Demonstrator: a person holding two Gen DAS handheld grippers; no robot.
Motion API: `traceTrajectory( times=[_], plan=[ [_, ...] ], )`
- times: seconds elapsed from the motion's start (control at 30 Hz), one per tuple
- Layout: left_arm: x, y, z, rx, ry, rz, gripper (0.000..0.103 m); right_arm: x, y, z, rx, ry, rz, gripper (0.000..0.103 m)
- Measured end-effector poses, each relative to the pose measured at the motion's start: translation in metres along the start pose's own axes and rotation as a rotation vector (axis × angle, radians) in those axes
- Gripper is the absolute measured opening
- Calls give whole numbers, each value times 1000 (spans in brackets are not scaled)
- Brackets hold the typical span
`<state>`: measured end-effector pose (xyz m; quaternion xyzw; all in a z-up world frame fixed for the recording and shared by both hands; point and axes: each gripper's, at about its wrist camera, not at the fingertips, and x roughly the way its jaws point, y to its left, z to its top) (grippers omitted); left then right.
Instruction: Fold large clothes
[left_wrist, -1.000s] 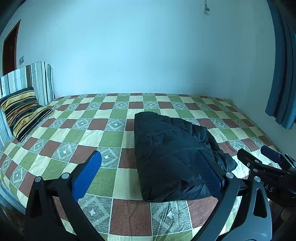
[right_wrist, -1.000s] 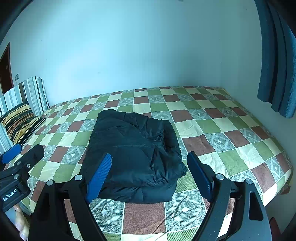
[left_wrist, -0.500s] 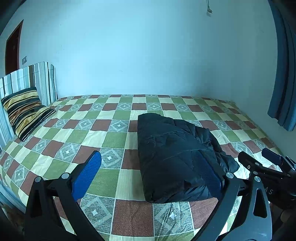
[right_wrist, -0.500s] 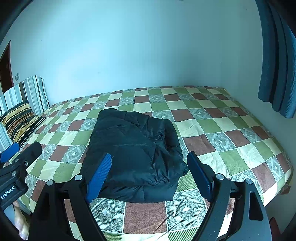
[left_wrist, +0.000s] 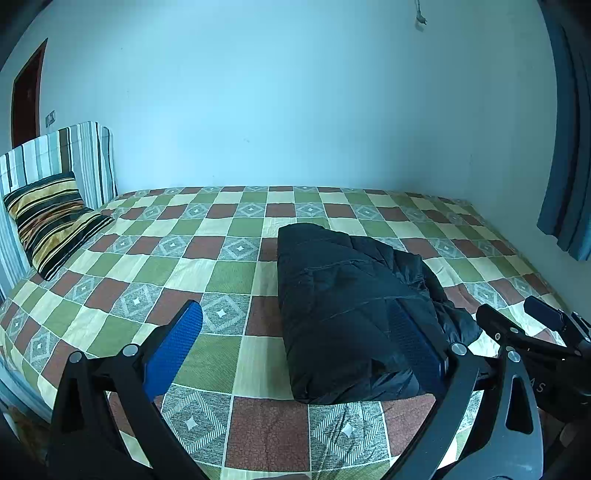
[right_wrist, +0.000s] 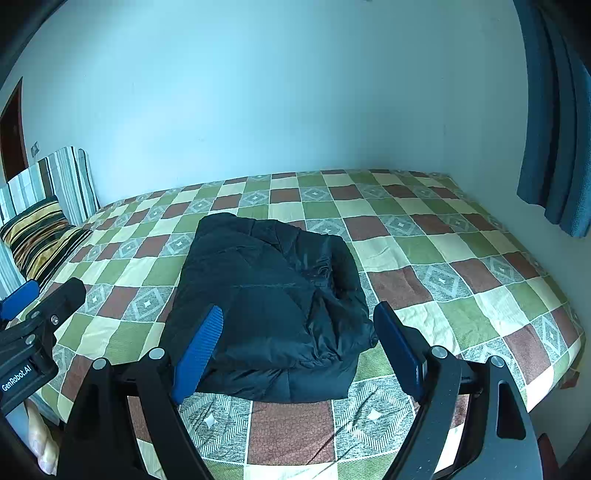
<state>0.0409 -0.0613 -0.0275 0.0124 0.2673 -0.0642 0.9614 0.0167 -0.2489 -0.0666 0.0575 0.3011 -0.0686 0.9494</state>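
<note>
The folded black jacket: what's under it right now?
The jacket lies folded on the checkered bedspread, which shows all around it. Whatever sits directly beneath the bundle is covered. Both grippers, left and right, are open and hold nothing.

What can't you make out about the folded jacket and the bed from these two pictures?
- Jacket: its underside and inner folds, hidden by its own top layers, both views.
- Jacket's right near corner, left wrist view: covered by the left tool finger.
- Bed: near edge cut off by the frame and tool arms.
</note>
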Motion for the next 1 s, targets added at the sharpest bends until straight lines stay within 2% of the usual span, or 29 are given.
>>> traceTrajectory(
  times=[0.37,0.53,0.6,0.73,0.9,1.0],
  plan=[
    [1,-2,-3,9,-11,-2,101,4,-1,-4,-10,11,3,82],
    [4,-3,-5,15,-13,19,101,8,-1,-5,-10,21,1,82],
    [7,-3,-7,12,-4,63,101,11,-1,-6,-10,27,3,82],
    [18,3,-9,10,18,39,101,16,-4,-6,-7,33,0,82],
    [50,29,-9,-17,73,93,101,30,-24,-3,19,43,-30,82],
    [85,64,-13,-63,130,168,101,49,-53,3,46,46,-85,82]
  ],
)
